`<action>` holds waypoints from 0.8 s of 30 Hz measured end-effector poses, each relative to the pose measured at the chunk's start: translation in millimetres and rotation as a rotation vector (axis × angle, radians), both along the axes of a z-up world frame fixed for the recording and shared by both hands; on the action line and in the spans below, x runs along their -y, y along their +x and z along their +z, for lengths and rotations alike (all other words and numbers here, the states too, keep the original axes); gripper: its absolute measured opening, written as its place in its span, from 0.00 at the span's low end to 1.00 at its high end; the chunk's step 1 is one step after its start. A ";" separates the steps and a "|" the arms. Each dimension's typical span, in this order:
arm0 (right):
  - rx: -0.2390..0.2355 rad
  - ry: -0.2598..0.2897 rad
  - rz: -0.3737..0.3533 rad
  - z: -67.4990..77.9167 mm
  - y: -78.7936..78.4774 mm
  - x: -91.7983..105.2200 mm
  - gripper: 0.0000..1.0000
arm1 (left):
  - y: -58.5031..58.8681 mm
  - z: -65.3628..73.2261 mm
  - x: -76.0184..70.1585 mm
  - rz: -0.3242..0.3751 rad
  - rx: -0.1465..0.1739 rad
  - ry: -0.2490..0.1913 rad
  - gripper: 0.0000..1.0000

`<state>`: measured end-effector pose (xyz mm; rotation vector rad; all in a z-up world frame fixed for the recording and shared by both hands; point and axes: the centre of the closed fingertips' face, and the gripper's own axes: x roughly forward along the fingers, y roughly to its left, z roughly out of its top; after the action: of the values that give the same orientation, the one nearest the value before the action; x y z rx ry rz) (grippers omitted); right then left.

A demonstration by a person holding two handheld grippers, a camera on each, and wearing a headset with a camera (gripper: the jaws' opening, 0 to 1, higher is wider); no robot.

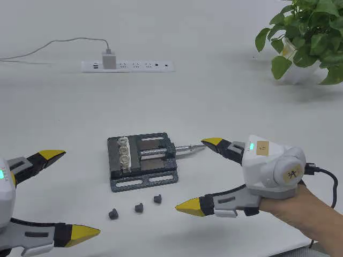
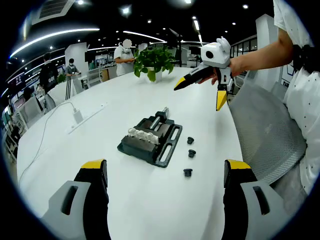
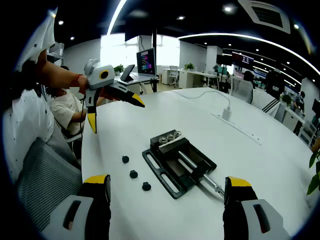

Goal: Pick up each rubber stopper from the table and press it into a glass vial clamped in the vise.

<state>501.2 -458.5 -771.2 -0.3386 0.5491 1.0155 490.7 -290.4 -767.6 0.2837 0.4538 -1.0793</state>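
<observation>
A dark vise [image 1: 144, 182] sits mid-table with a row of glass vials [image 1: 124, 152] clamped between its jaws. Three black rubber stoppers [image 1: 139, 207] lie in a line just in front of it. My right gripper [image 1: 198, 174] hovers open to the right of the vise, holding nothing. My left gripper [image 1: 72, 193] hangs open at the lower left, also holding nothing. From the left gripper view, the vise [image 2: 167, 147], vials [image 2: 142, 135] and stoppers [image 2: 192, 153] lie ahead. The right gripper view faces the vise [image 3: 165, 175], vials [image 3: 167, 138] and stoppers [image 3: 133, 174].
A white power strip [image 1: 127, 66] with a plugged charger and cable lies at the back of the table. A potted plant [image 1: 308, 37] stands at the back right. The vise's screw handle [image 1: 187, 148] sticks out to the right. The table edge runs close by at the lower right.
</observation>
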 end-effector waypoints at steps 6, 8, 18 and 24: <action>0.000 -0.002 0.002 -0.6 -0.1 -0.5 0.93 | 0.1 0.2 -0.9 0.000 0.000 0.001 0.96; 0.001 -0.002 0.003 -0.9 0.1 -0.8 0.93 | 0.4 0.4 -1.3 0.001 0.000 0.001 0.96; 0.003 -0.002 0.000 -0.4 0.3 -0.3 0.92 | 0.5 0.5 -0.7 -0.002 0.001 0.001 0.96; 0.003 -0.001 -0.001 0.1 -0.4 -0.8 0.92 | 0.0 0.1 -1.0 -0.002 0.001 0.001 0.95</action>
<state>500.7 -457.7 -771.1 -0.3403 0.5470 1.0132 490.7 -289.4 -767.5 0.2857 0.4532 -1.0807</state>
